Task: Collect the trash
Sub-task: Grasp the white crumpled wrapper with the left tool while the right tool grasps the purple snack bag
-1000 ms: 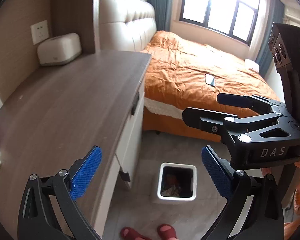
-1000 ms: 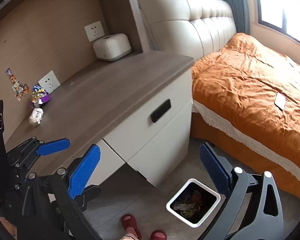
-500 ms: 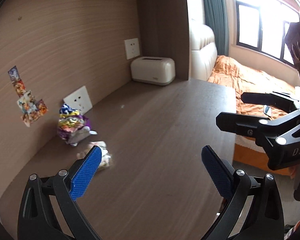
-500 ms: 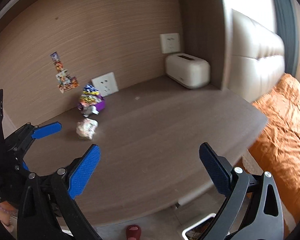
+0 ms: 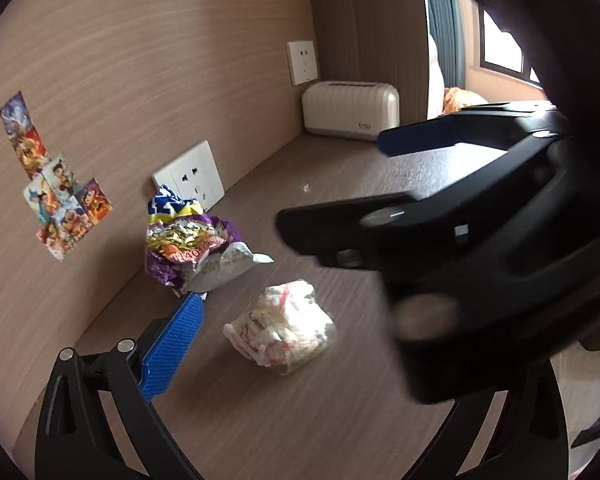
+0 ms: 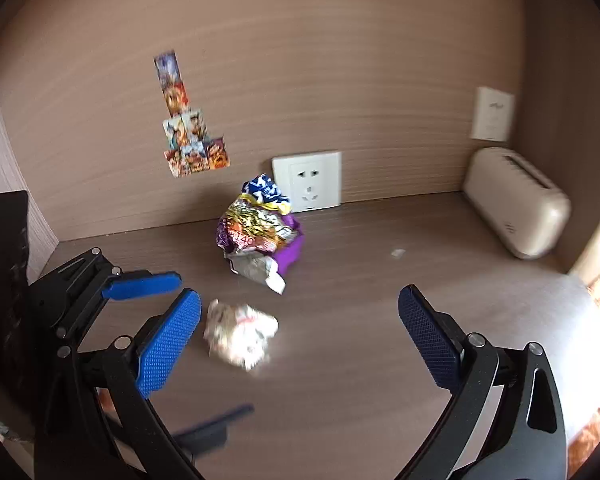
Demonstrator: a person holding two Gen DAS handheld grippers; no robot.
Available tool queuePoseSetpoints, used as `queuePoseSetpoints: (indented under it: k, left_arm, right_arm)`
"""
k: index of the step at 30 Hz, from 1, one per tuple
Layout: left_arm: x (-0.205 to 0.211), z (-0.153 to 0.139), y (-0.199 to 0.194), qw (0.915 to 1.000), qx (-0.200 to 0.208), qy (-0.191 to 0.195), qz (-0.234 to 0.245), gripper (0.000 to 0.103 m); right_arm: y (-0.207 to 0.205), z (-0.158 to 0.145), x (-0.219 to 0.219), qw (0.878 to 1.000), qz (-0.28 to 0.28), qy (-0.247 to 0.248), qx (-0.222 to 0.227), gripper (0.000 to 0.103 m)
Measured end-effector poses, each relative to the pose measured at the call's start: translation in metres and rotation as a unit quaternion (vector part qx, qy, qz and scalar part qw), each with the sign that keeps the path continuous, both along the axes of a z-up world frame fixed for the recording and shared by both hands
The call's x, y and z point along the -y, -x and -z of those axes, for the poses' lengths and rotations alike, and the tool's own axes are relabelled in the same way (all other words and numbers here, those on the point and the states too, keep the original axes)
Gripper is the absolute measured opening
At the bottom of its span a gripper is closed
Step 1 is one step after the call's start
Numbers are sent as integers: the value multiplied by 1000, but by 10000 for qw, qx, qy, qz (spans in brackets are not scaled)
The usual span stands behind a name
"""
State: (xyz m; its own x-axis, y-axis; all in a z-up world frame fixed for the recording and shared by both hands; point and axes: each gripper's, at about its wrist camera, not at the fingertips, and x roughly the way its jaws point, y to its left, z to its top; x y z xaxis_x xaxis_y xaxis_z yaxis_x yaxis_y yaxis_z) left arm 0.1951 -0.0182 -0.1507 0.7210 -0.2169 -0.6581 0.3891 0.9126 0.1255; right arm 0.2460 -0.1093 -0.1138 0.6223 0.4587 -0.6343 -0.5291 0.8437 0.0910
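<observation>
target: crumpled white plastic wad [image 6: 240, 336] on the brown wooden desk [image 6: 360, 360]
right gripper [image 6: 300, 340]: spread wide, empty
left gripper [image 6: 148, 284]: released too
tip: centre over the wad, squeeze gently, skip the purple snack wrapper [image 6: 260, 232]

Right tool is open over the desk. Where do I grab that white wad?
Take the white wad across its bulging middle, from above. It is a loose crumpled lump lying flat on the desk, clear of the snack wrapper, so both fingers fit around it.

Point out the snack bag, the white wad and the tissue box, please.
snack bag [image 6: 256, 232]: right wrist view, on its crumpled printed front.
white wad [image 5: 282, 326]: left wrist view, on the middle of the crumpled ball.
tissue box [image 5: 350, 108]: left wrist view, on its ribbed front face.
</observation>
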Motion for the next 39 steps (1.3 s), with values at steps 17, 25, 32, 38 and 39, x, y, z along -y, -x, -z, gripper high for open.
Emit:
queuePoseSetpoints:
  k: [17, 25, 32, 38, 39]
  left_arm:
    - [-21, 43, -60, 9941, -1056, 217, 109, 59]
    - [-16, 45, -60, 9951, -969, 211, -16, 53]
    - [-15, 34, -50, 9960, -865, 189, -133, 52]
    - [-12, 19, -33, 9971, -725, 155, -168, 52]
    - [-10, 16, -32, 9974, -694, 137, -163, 52]
  right_arm:
    - [-97, 60, -78, 9933, -553, 230, -992, 87]
    - [-82, 58, -78, 9943, -705, 251, -756, 54]
    - [-66, 44, -61, 9959, -642, 84, -631, 47]
    - [-52, 28, -39, 9973, -560, 32, -481, 45]
    - [-50, 25, -39, 9974, -555, 37, -460, 45]
